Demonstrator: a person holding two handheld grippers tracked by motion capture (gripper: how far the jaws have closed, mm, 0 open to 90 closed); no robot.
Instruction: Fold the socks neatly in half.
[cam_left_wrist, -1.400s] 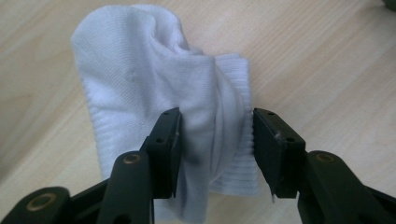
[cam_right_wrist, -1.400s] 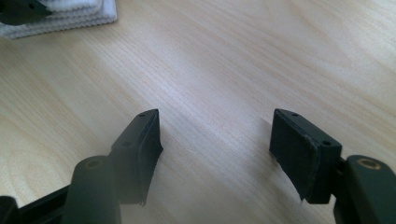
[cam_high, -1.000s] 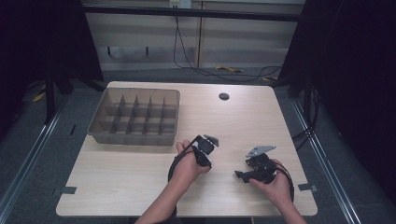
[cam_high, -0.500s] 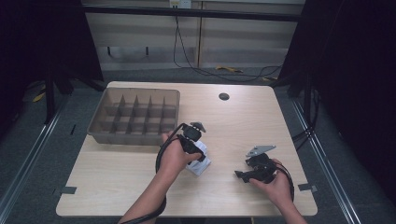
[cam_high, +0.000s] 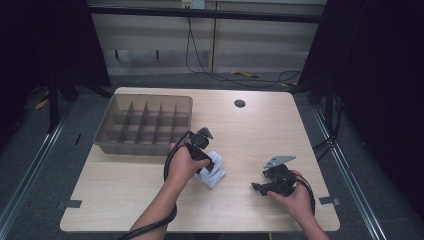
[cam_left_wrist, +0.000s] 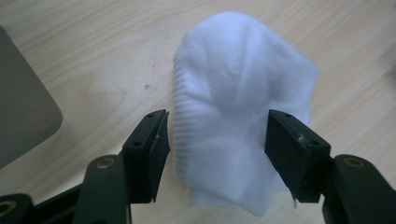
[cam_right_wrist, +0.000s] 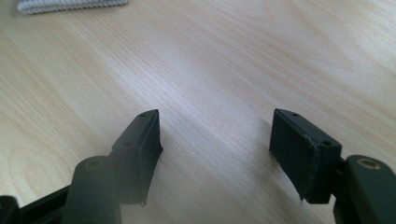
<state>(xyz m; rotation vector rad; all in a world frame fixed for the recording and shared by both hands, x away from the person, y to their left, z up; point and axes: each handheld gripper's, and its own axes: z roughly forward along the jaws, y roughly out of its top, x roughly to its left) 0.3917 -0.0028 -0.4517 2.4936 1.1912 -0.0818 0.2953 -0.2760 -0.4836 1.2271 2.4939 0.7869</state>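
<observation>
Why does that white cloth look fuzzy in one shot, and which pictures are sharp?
In the left gripper view the white bundled cloth is smeared at its right edge, likely motion blur; in the right gripper view the pale wooden table grain is crisp, though the near claw tips look soft; the high view is evenly lit on the table with dark surroundings.

The high view looks forward and down over the whole worktop (cam_high: 150, 200). Both gripper views sit close above it; all 3 share the white cloth (cam_left_wrist: 238, 112).
</observation>
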